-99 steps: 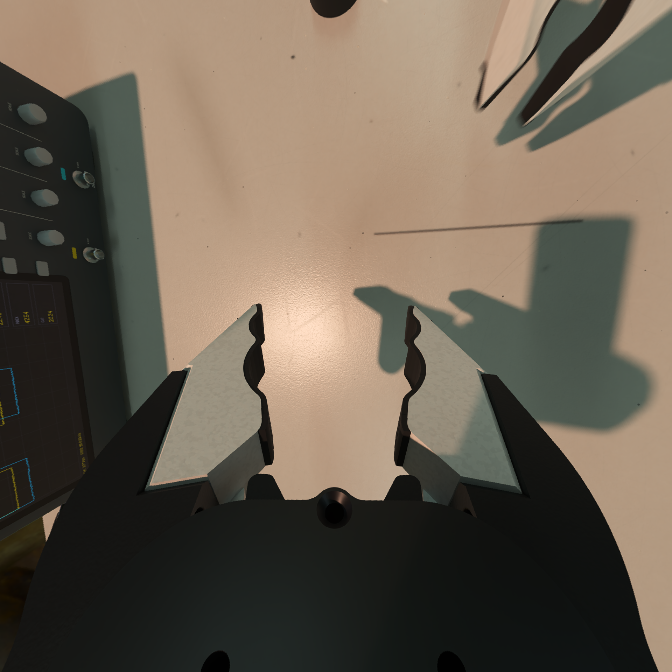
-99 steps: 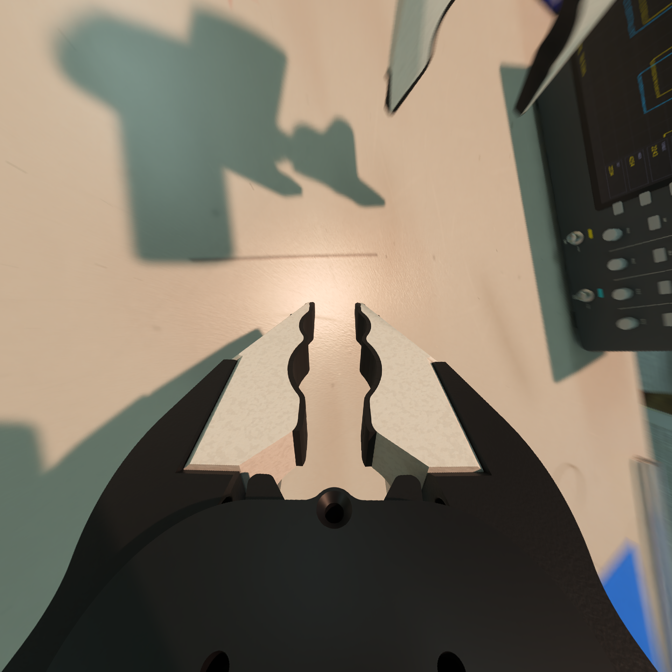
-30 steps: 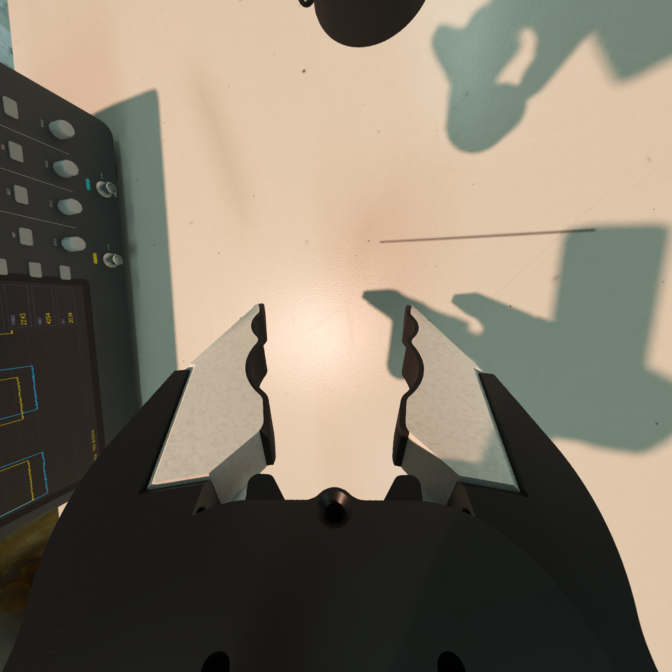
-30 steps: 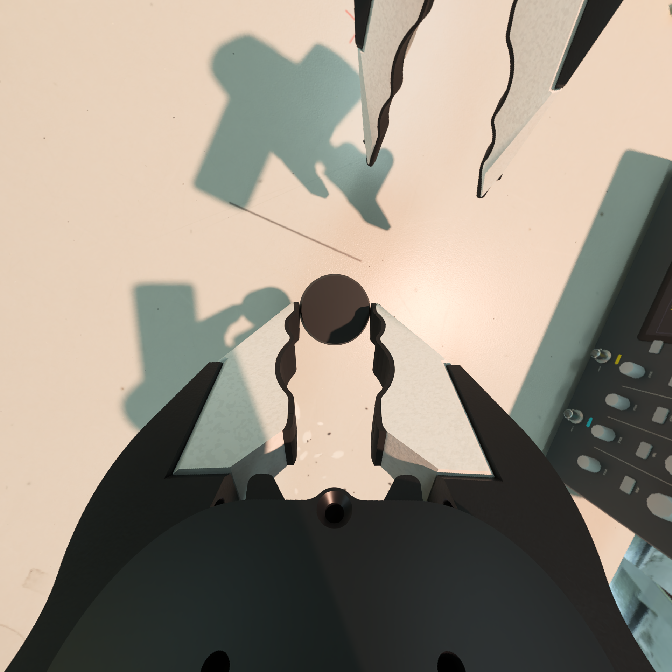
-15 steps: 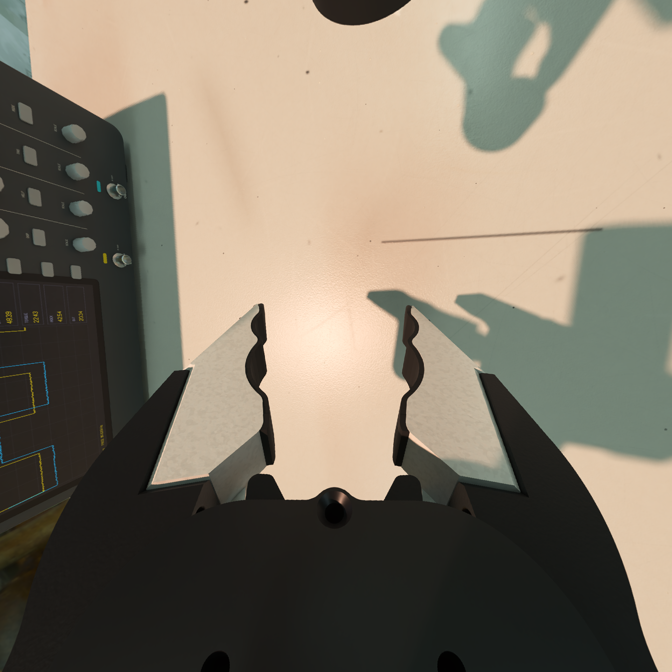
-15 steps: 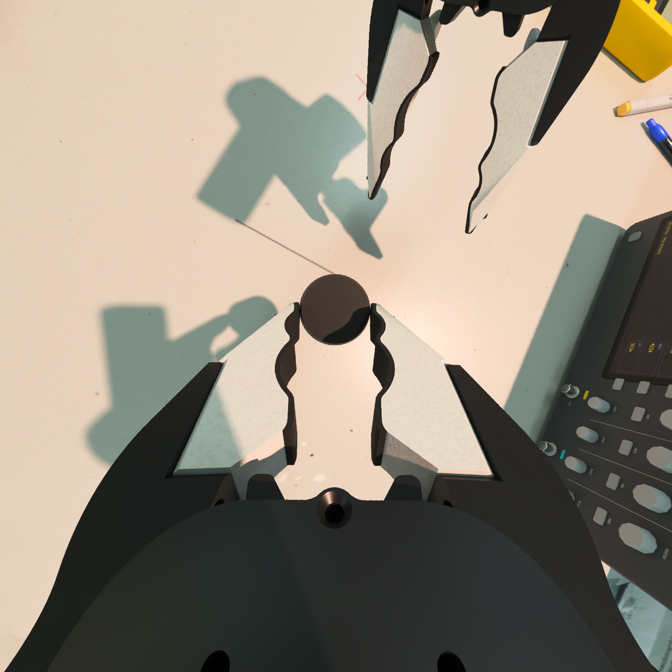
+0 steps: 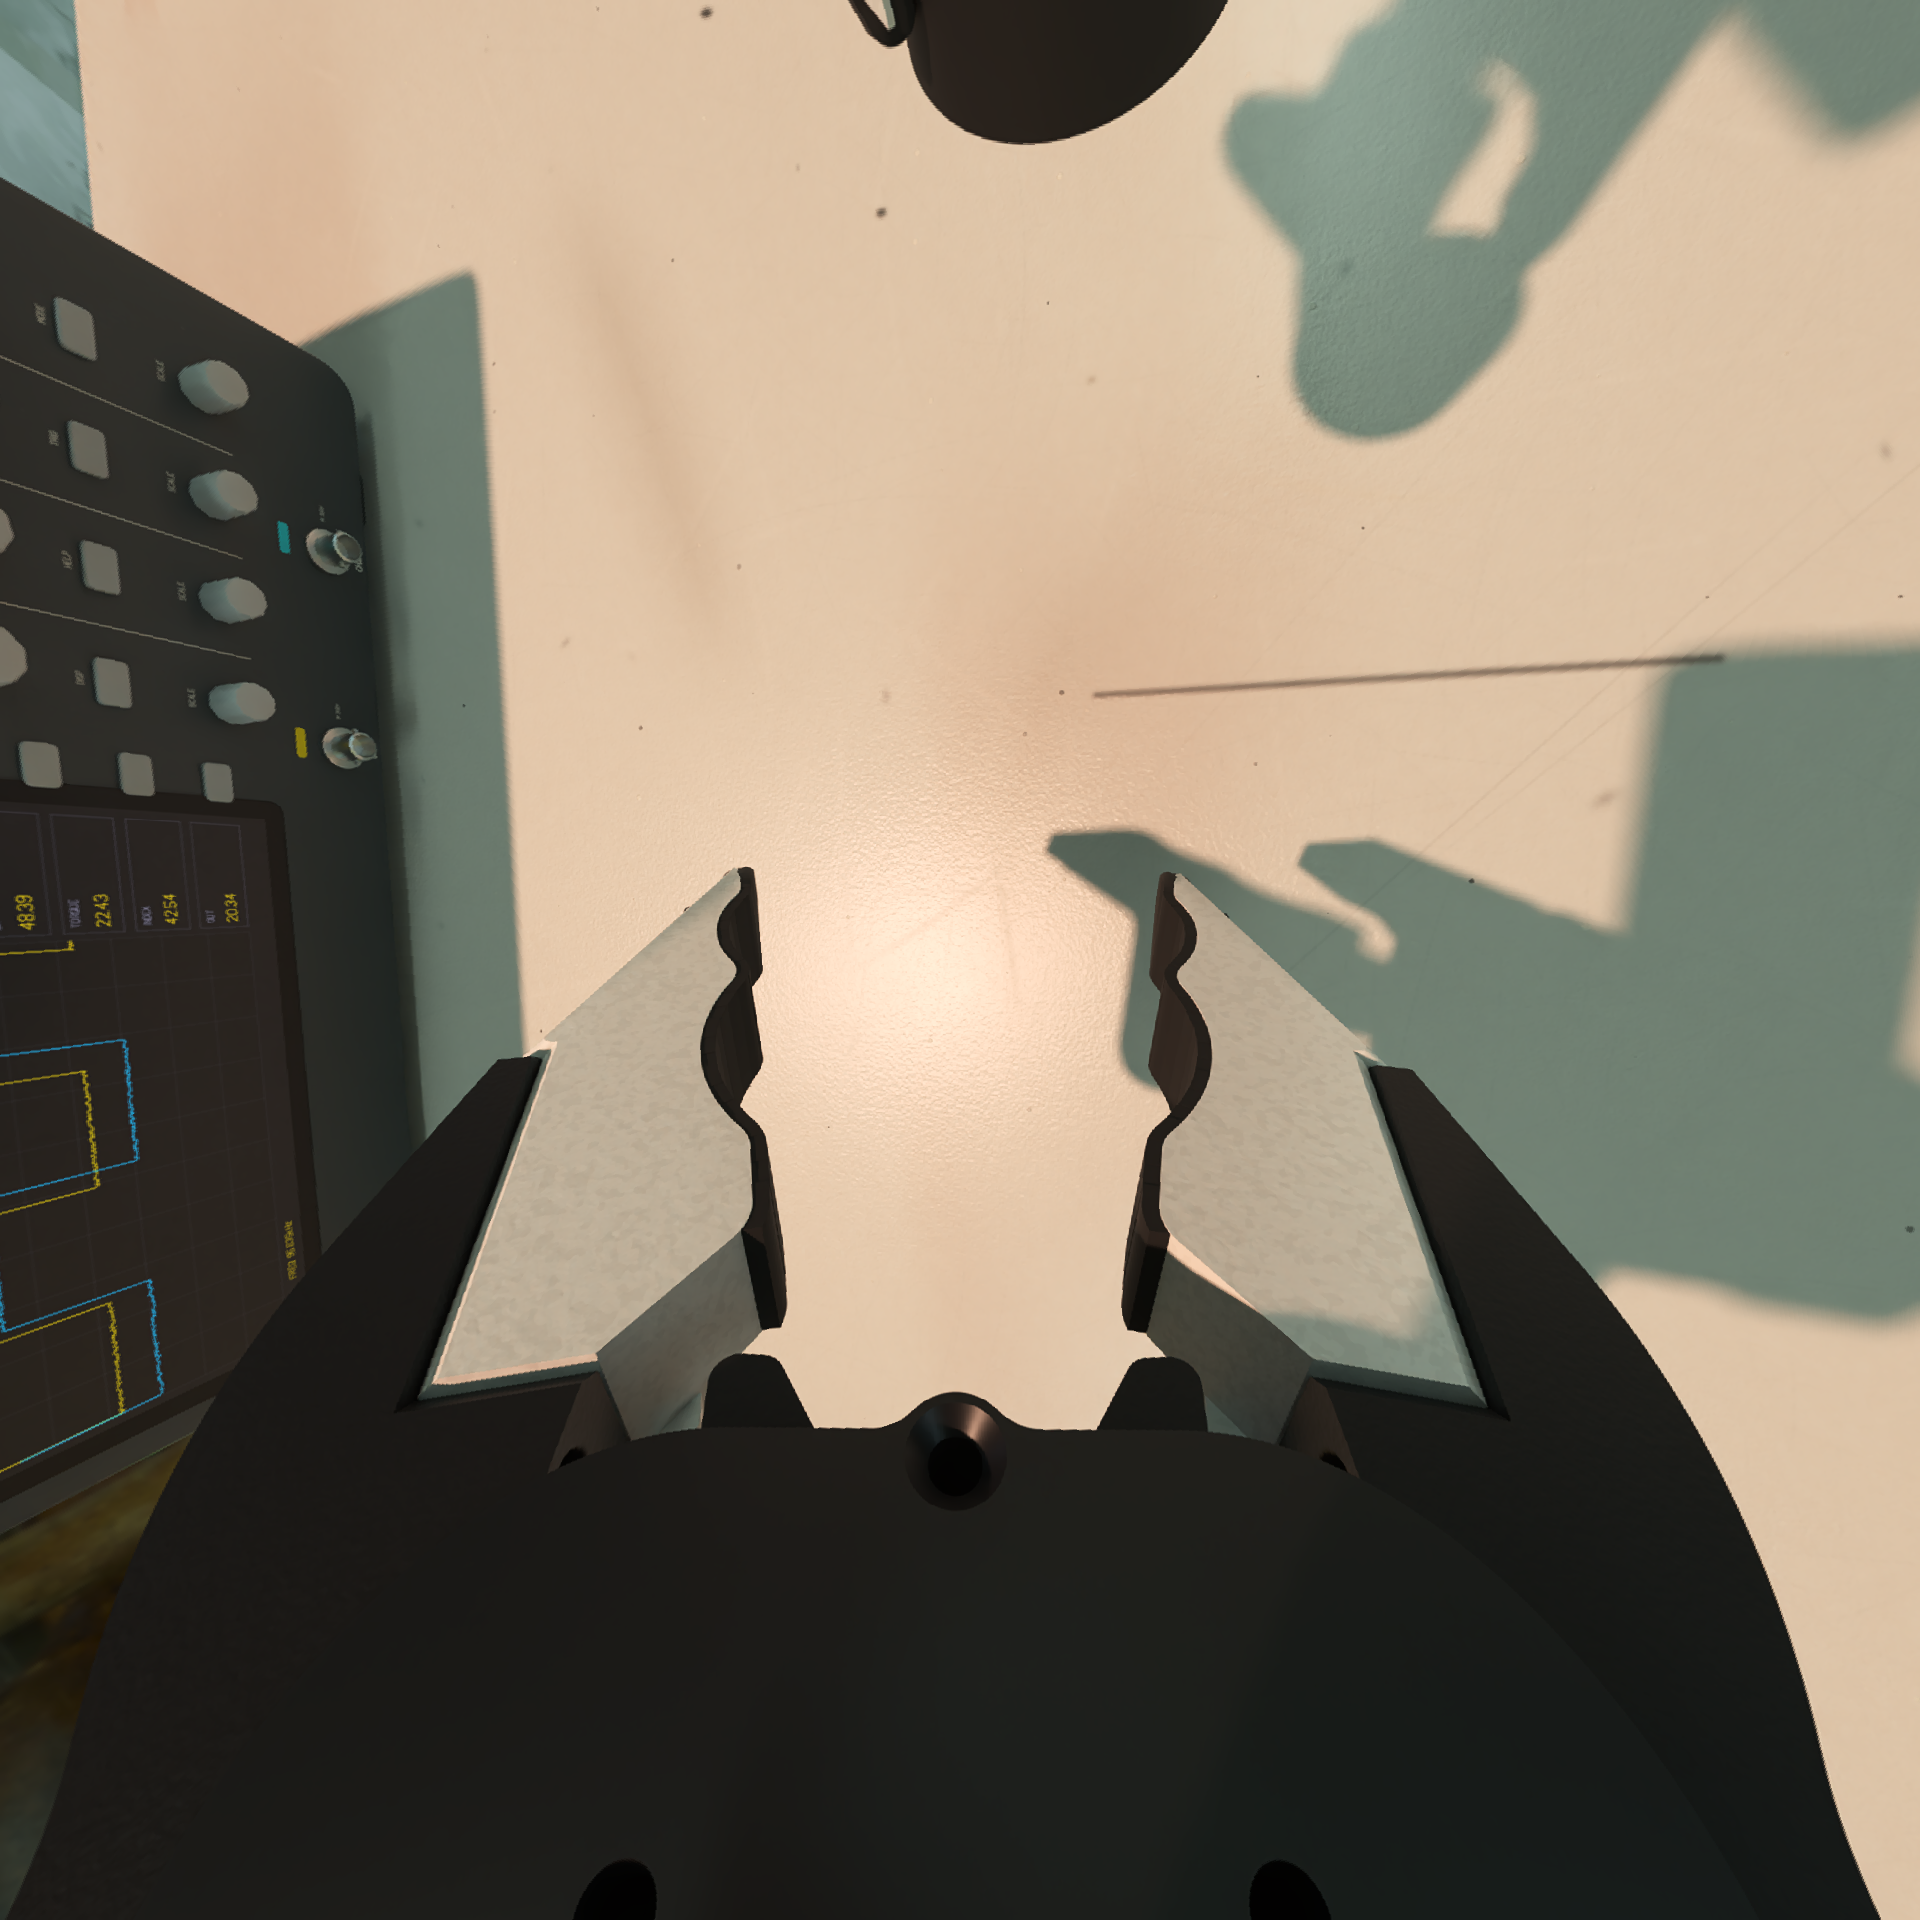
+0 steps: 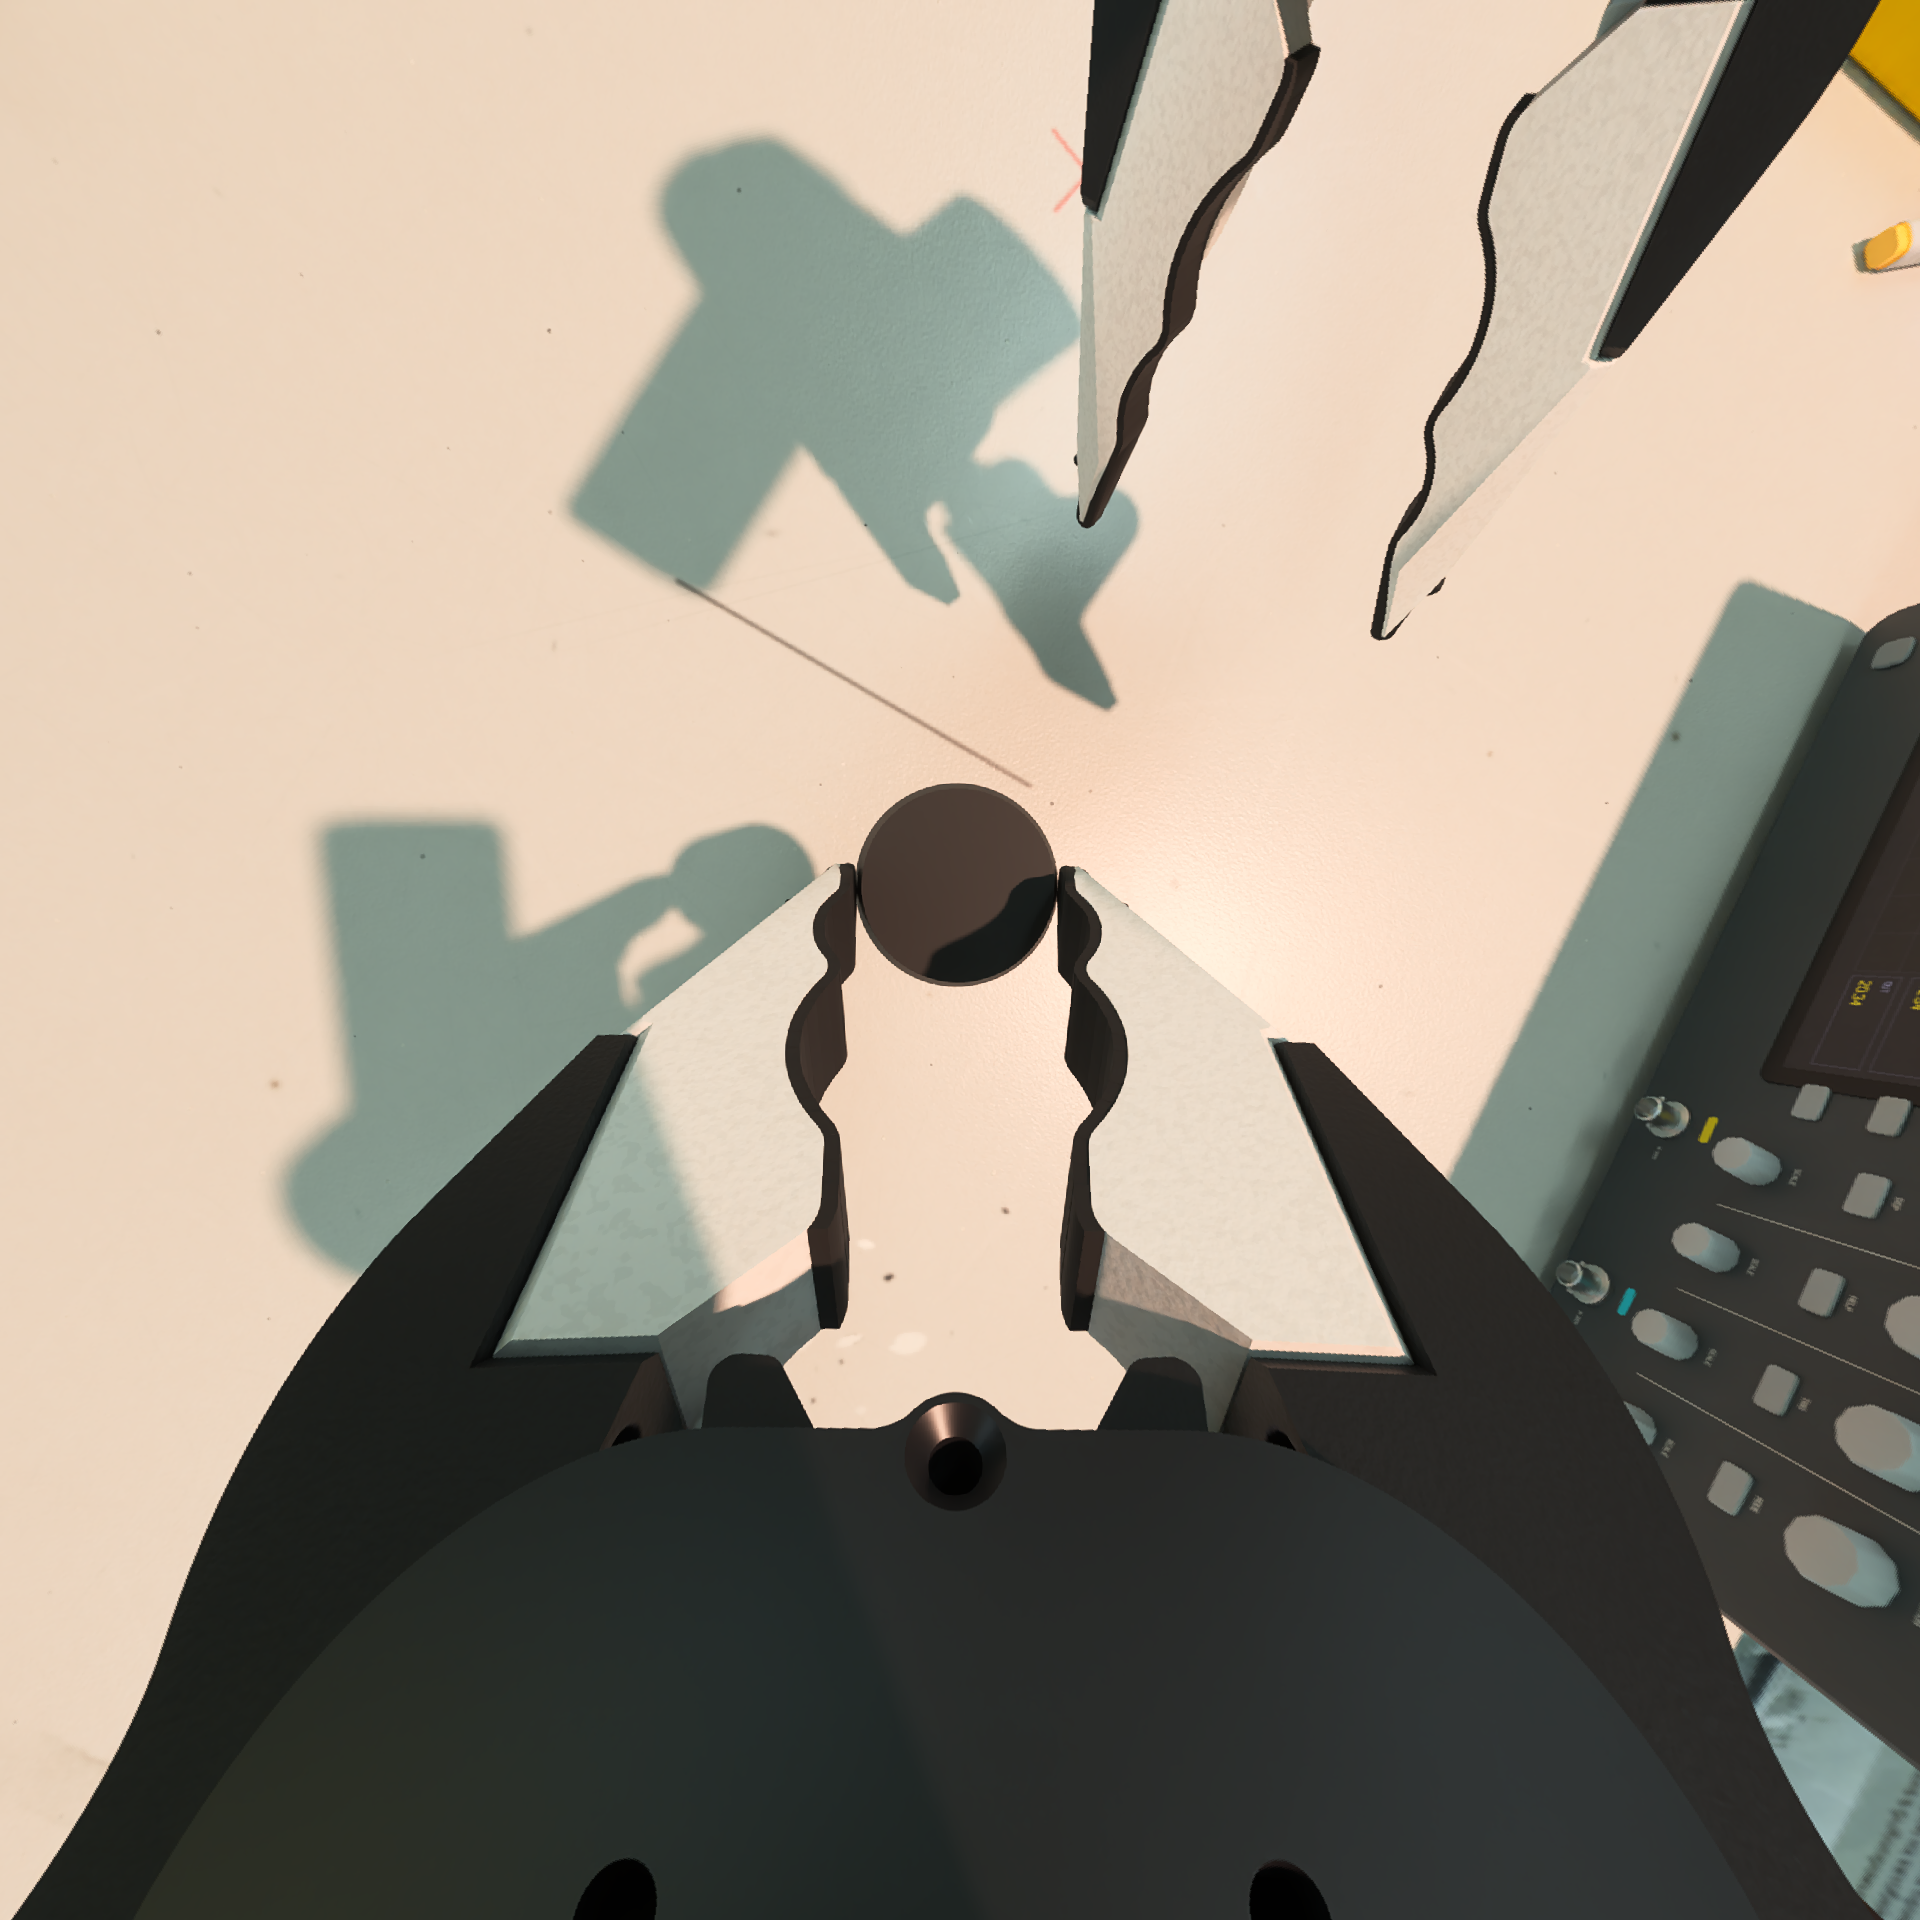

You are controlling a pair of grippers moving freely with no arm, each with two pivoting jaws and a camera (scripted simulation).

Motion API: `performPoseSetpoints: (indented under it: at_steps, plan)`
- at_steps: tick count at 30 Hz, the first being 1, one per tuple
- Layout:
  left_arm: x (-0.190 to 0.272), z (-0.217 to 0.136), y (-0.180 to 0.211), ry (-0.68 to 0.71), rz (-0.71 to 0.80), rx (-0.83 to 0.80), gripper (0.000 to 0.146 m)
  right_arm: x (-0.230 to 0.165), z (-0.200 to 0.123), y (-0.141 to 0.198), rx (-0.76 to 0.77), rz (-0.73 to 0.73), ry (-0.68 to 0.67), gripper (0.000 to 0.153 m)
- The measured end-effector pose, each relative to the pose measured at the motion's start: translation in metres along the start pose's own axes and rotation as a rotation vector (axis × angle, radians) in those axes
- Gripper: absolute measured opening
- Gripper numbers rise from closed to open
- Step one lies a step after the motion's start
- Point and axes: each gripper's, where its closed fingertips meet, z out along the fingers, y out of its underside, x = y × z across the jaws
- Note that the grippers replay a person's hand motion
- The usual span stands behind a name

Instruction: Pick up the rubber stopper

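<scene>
Right tongs (image 8: 956, 883): tips pinch the rubber stopper (image 8: 956, 883) at its widest, lifted off the surface (image 8: 312, 416), for a secure carry.
Left tongs (image 7: 956, 883): at twelve o'clock, wide, empty, standing clear.
Instrument panel (image 8: 1766, 1247): three o'clock.

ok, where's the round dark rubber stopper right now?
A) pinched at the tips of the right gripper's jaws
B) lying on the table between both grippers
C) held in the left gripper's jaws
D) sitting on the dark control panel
A: in the right wrist view the round dark rubber stopper sits pinched between the tips of the right gripper, while the left gripper is open and empty.
</scene>
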Motion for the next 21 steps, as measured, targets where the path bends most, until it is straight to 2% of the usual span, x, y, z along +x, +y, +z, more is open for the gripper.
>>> performPoseSetpoints:
  at_steps: [10,21]
  plan:
    - [-0.0008,0.0003,0.0,0.004,0.0,0.001,0.076,0.0026,0.0,-0.002,-0.088,-0.074,-0.012,0.039]
    - [-0.0008,0.0001,-0.0001,0.006,0.002,0.003,0.076,0.0006,0.0007,-0.0001,-0.153,-0.087,-0.047,0.039]
